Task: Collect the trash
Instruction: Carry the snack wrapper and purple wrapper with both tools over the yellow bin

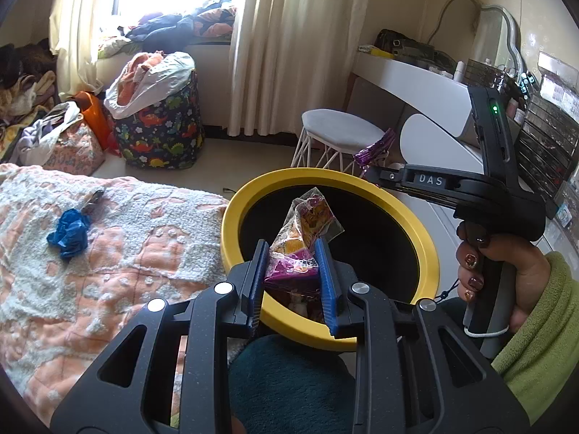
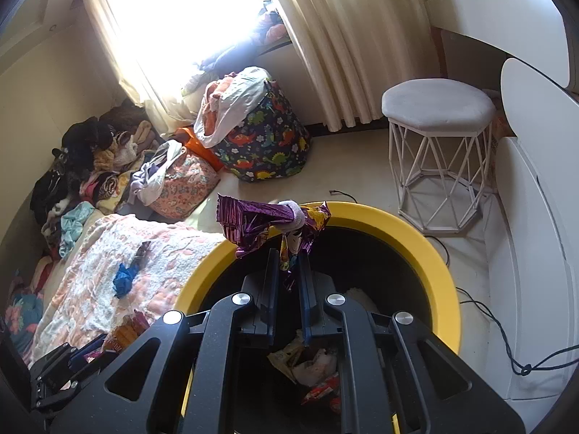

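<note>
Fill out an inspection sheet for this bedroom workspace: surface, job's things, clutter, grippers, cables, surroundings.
Surface: bed blanket, pink and white, rumpled.
Job's things: yellow-rimmed bin beside the bed, wrappers already inside; clear-and-purple snack wrapper and purple foil wrapper both held over it; blue crumpled wad and a dark wrapper on the blanket.
Clutter: dinosaur-print hamper overflowing; floral bag; clothes heaped by the wall.
Grippers: left gripper shut on the snack wrapper; right gripper shut on the foil wrapper.
Cables: dark cord trailing on the floor right of the bin.
Surroundings: white stool, curtains, bright window, white vanity.
</note>
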`<state>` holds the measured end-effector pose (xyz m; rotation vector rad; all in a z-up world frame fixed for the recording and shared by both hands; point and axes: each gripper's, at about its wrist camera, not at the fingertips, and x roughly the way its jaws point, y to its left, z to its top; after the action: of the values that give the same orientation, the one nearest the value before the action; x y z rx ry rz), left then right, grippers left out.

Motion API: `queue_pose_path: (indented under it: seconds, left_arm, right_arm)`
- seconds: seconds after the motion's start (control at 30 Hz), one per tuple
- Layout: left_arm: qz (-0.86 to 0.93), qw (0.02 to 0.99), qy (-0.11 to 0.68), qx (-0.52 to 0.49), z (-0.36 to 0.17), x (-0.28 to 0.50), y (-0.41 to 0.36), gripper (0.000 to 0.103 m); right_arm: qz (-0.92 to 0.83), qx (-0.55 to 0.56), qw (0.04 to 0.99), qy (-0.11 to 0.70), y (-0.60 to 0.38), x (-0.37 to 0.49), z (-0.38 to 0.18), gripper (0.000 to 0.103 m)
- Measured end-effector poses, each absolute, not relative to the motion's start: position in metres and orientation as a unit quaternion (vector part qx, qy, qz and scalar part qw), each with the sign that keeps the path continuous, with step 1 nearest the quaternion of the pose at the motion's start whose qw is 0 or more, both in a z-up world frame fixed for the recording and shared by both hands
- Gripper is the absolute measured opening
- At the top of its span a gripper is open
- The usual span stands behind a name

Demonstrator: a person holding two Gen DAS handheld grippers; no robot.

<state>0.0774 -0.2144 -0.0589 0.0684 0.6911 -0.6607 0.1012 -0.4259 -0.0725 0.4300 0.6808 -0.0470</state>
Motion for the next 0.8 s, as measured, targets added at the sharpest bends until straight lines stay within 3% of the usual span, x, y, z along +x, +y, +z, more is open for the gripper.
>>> queue_pose_path:
  seconds: [0.8]
  left_arm:
    - [-0.345, 0.867, 0.355, 0.064, -0.080, 0.092, -0.264, 0.021]
  right_arm:
    - [-0.047, 0.225, 0.899, 0.373, -0.450, 0.107, -0.099, 0.010]
